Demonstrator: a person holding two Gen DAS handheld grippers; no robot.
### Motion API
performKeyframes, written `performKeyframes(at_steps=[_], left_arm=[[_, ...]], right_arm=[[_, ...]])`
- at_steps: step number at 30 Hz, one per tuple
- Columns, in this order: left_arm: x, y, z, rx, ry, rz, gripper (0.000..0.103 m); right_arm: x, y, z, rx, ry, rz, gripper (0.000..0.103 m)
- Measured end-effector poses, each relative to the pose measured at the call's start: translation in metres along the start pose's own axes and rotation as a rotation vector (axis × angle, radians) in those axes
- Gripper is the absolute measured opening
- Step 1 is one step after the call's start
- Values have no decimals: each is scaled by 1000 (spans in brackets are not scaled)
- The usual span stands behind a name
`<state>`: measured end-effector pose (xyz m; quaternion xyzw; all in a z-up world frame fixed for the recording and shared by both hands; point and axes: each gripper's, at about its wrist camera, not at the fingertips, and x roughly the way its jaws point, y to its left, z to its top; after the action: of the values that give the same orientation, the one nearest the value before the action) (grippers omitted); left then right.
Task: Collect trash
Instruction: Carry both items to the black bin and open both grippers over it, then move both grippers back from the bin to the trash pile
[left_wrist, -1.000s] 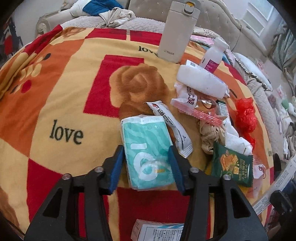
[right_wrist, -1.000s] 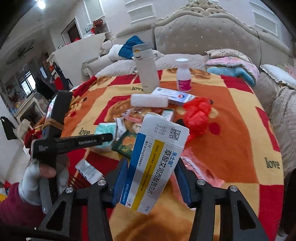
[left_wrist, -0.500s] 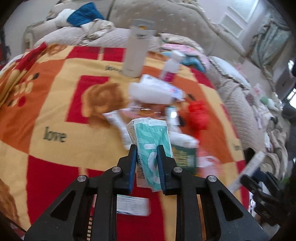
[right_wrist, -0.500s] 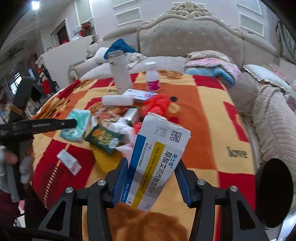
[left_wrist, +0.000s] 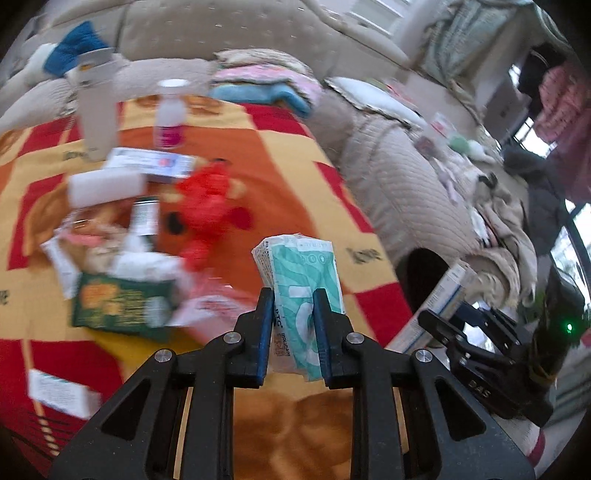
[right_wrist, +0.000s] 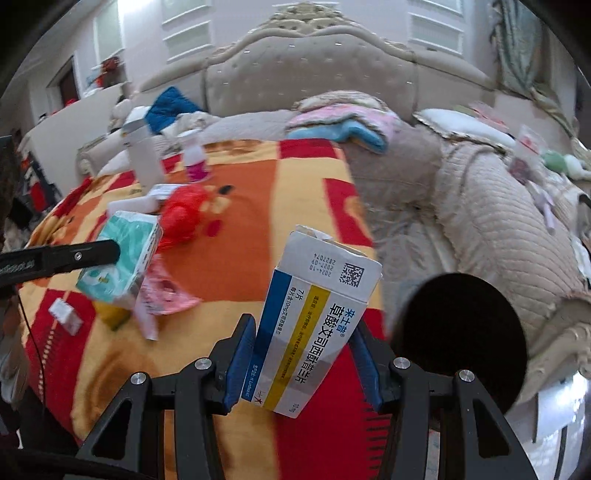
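Lifted off the blanket (left_wrist: 303, 192) since a second ago, the teal tissue pack (left_wrist: 301, 291) is pinched tight in the left gripper (left_wrist: 293, 328) near the blanket's right edge. Beside it, the medicine box (right_wrist: 314, 325) is clamped in the right gripper (right_wrist: 301, 365), above the black bin (right_wrist: 458, 339).

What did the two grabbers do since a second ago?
The left gripper shut its jaws on the teal tissue pack, which lay flat on the blanket between open jaws, and lifted it off. Both views swung toward the bed's right side, where a dark round opening now shows. The right gripper stayed clamped on the medicine box.
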<state>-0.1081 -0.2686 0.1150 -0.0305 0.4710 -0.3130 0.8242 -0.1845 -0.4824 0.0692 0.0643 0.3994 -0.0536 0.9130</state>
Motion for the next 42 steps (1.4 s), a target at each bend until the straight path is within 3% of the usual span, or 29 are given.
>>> performKeyframes(at_steps=[14,22,29,33,34,37,42], left_arm=[[84,-113,14,135,81,-125,19],[125,-158,18,171,110,-171,19],[145,-177,16,198,116,-186,19],[149,-180,15,195,109,-198,21],[150,-179,15,192,114,-207,24],[149,-175,14,187,113,-218,44],[136,-161,14,167,102,-202,45]], right_arm=[[-2,-121,-17,142,13,-183,50],[10,-173,-29,230,36,-226,50],[19,-192,-34,274,37,-236,50],[21,-197,-35,301,25,-229,55],[22,-199,-34,311,25,-227,56],[21,-203,-34,345,14,-213,74],[16,-198,-33,350,-1,-216,77]])
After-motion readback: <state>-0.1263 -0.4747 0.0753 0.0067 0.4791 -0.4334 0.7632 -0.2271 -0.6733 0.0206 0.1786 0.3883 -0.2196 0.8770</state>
